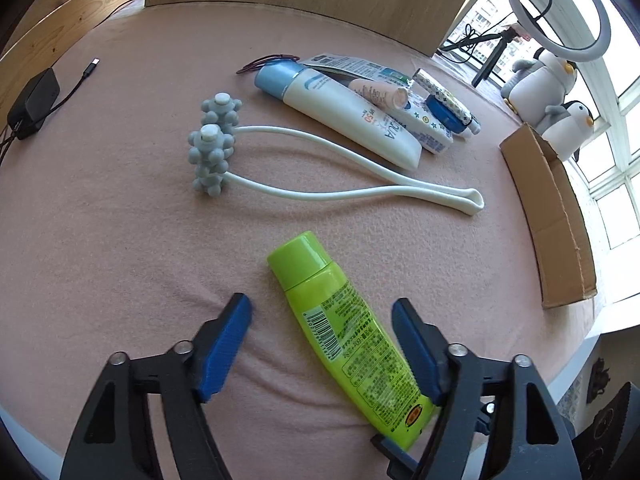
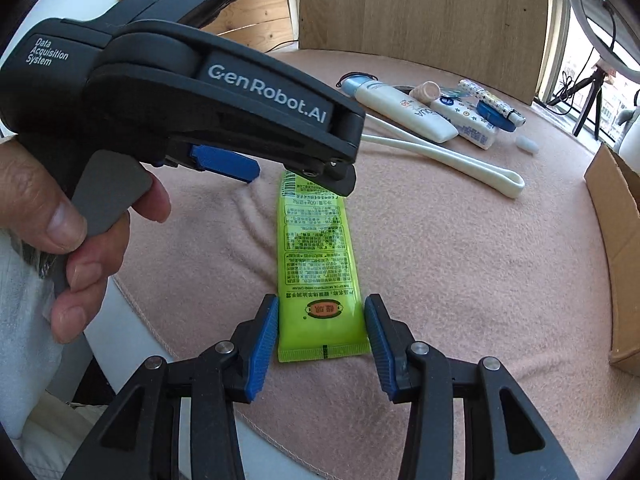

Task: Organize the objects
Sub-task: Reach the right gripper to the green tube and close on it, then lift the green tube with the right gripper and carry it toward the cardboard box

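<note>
Below, the green tube [image 2: 318, 264] lies flat on the pink cloth [image 2: 460, 272], near its edge. My right gripper [image 2: 322, 334] pinches the tube's crimped end between both blue pads. My left gripper [image 1: 322, 344] straddles the tube's middle, jaws half spread, its left pad clear of it.

The right gripper [image 2: 322, 340] has its blue pads pressed on both sides of the crimped end of a green tube [image 2: 316, 256] lying on the pink cloth [image 2: 460, 260]. A hand [image 2: 76, 232] holds the left gripper [image 2: 276, 168] above the tube's far end. Beyond lie a white looped massager handle [image 2: 460, 156] and several white tubes [image 2: 404, 110], with a cardboard box [image 2: 616, 216] at the right.
</note>
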{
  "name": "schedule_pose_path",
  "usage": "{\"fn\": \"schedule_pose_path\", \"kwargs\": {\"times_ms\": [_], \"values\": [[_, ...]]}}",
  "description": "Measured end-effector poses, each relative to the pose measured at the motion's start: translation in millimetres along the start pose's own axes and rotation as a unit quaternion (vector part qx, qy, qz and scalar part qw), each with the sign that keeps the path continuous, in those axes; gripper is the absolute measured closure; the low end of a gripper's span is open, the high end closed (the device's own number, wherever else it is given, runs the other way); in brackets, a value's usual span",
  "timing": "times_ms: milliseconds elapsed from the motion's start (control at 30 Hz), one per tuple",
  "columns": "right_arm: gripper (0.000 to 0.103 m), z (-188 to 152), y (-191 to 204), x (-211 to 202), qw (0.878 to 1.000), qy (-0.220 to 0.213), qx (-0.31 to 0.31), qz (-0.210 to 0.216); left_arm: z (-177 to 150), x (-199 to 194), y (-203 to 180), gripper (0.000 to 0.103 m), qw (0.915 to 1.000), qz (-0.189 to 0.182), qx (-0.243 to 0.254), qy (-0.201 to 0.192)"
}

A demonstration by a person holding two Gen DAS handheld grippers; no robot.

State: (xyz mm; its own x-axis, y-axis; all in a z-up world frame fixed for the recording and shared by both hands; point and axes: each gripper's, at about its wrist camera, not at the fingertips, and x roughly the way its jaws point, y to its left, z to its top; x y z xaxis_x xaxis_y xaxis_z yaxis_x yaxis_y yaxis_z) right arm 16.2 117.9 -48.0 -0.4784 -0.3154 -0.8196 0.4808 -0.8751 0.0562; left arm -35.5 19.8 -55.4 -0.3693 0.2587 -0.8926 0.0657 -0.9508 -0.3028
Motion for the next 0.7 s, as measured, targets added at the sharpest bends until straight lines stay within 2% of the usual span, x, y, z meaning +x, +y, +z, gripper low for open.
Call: {"fn": "schedule_pose_path", "kwargs": {"times_ms": [33, 433, 700], "values": [[0.063, 0, 0, 0, 1.0, -0.002, -0.001, -0.001, 2, 0, -1, 0.06, 1.0, 0.006, -0.004, -0.002], [0.065, 1, -9, -6, 1.0, -0.021, 0.018, 0.0, 10, 0, -11, 0.063, 0.9999, -0.004, -0.007, -0.011], [0.065, 24, -14, -34, 0.998, -0.056, 0.02, -0.036, 35, -38, -42, 0.063, 0.9975, -0.021, 0.041, -0.053]]}}
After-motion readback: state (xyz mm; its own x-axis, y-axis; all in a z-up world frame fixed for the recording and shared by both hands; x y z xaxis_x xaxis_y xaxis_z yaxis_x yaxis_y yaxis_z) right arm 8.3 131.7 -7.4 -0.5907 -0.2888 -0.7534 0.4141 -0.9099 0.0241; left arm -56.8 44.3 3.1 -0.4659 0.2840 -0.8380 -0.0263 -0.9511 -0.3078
